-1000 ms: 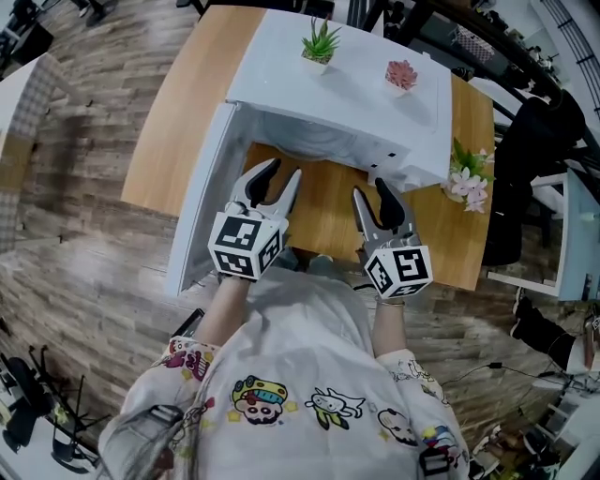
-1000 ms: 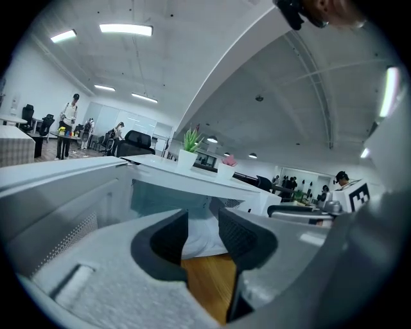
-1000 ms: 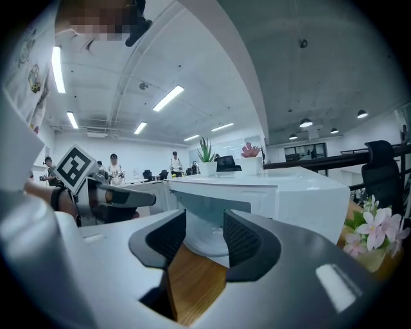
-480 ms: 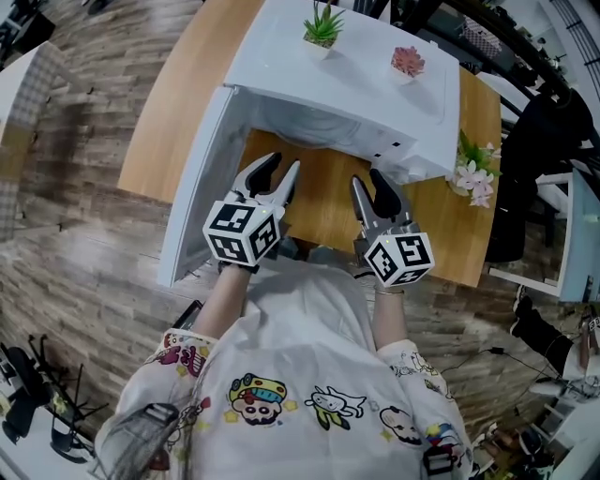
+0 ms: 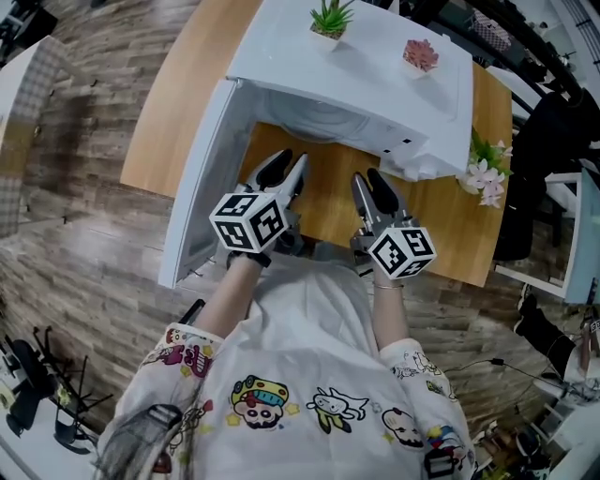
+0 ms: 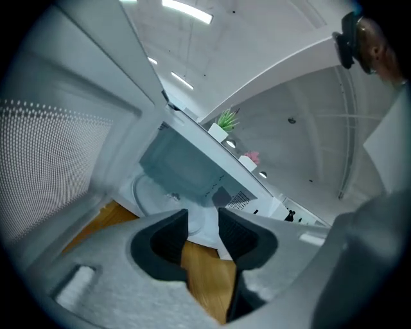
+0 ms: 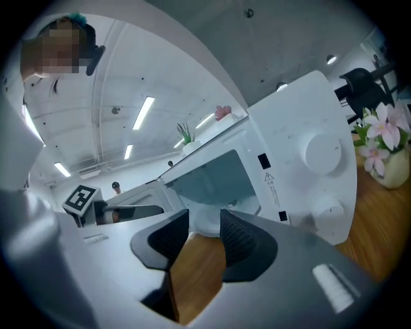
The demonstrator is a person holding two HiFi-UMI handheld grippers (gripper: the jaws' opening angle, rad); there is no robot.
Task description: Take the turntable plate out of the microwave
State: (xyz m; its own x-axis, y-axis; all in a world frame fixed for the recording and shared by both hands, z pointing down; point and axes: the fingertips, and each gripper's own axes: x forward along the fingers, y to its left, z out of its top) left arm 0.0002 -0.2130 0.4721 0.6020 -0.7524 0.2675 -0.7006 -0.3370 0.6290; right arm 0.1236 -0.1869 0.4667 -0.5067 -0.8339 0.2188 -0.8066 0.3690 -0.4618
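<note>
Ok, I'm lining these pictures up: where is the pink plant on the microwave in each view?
Head view: pink plant near the top edge, right of centre.
Left gripper view: pink plant mid-frame, small.
Right gripper view: pink plant above centre.
Shared landmark: green plant to its left on the microwave top, in all three.

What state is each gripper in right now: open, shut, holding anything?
Left gripper: open, nothing between its jaws.
Right gripper: open, jaws have just been closing, nothing between them.
</note>
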